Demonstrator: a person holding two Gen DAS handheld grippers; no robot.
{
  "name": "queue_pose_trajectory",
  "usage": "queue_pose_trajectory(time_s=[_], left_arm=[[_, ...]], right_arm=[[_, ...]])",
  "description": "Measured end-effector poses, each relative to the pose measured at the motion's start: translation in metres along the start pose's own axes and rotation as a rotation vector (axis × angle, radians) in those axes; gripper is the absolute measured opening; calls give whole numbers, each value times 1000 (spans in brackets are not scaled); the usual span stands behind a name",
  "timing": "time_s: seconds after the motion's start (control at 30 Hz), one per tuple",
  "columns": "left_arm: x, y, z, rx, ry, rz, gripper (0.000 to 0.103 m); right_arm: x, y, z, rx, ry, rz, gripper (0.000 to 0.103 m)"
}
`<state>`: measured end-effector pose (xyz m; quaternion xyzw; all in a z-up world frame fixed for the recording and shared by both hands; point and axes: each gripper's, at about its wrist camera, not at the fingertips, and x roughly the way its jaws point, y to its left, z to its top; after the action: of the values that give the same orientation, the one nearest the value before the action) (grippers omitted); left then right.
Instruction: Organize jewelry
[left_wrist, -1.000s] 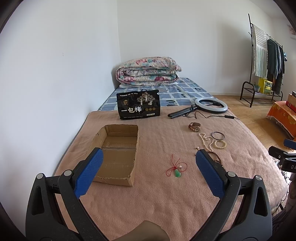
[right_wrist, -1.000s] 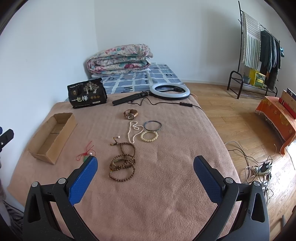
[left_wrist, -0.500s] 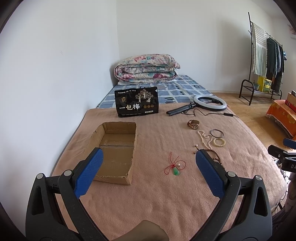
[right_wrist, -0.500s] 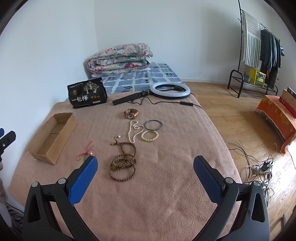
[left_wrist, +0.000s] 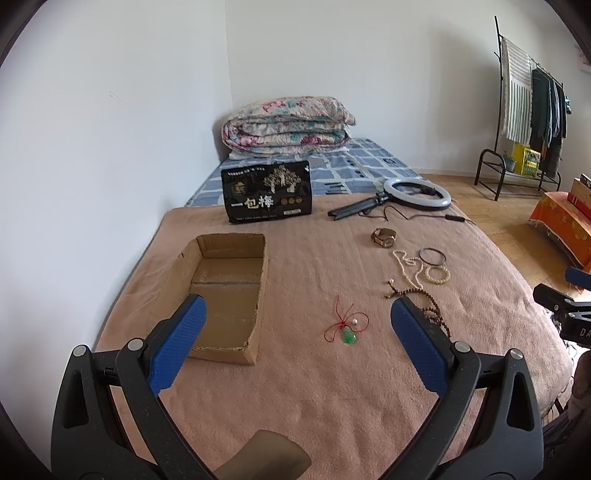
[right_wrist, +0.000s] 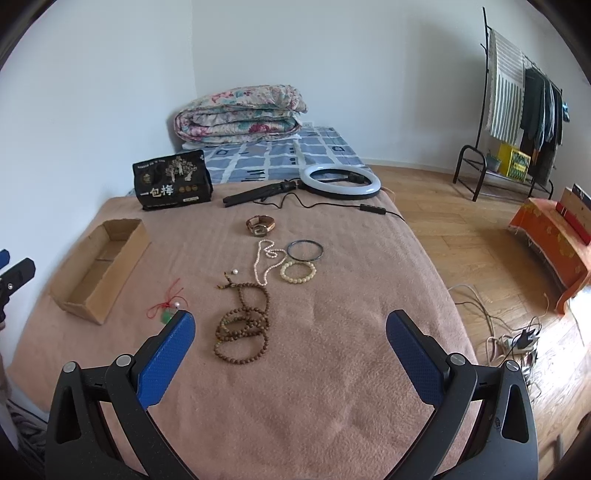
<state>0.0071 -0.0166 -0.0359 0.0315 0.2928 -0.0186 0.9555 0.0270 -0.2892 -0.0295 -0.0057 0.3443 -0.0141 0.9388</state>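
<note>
An open cardboard box (left_wrist: 225, 291) (right_wrist: 99, 266) lies on the pink blanket at the left. A green pendant on red cord (left_wrist: 347, 328) (right_wrist: 168, 308) lies right of it. Further right lie brown wooden beads (right_wrist: 243, 325), a pearl necklace (right_wrist: 264, 260), a cream bead bracelet (right_wrist: 298, 272), a dark bangle (right_wrist: 305, 250) and a watch (right_wrist: 260, 224). My left gripper (left_wrist: 295, 339) is open and empty above the near blanket, between box and pendant. My right gripper (right_wrist: 290, 350) is open and empty, just short of the wooden beads.
A black snack bag (left_wrist: 267, 191) stands at the far side of the blanket. A ring light with tripod and cable (right_wrist: 340, 181) lies beside it. A folded quilt (left_wrist: 288, 123) sits at the bed's head. The bed's right edge drops to a wooden floor with cables (right_wrist: 513, 339).
The left gripper has drawn back slightly, so the box and jewelry sit a little farther off. The right gripper has barely moved. Both stay open.
</note>
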Motion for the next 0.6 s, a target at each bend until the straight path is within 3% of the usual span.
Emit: queue_pose_trajectory(time_s=[0.3, 0.47, 0.6], left_arm=[[28, 1, 7, 29, 102, -26, 102], [46, 3, 2, 43, 168, -75, 102], [66, -1, -5, 57, 248, -135, 84]], right_arm=[[21, 0, -1, -35, 76, 4, 102], [39, -6, -3, -5, 104, 107, 102], [57, -3, 5, -67, 111, 94, 102]])
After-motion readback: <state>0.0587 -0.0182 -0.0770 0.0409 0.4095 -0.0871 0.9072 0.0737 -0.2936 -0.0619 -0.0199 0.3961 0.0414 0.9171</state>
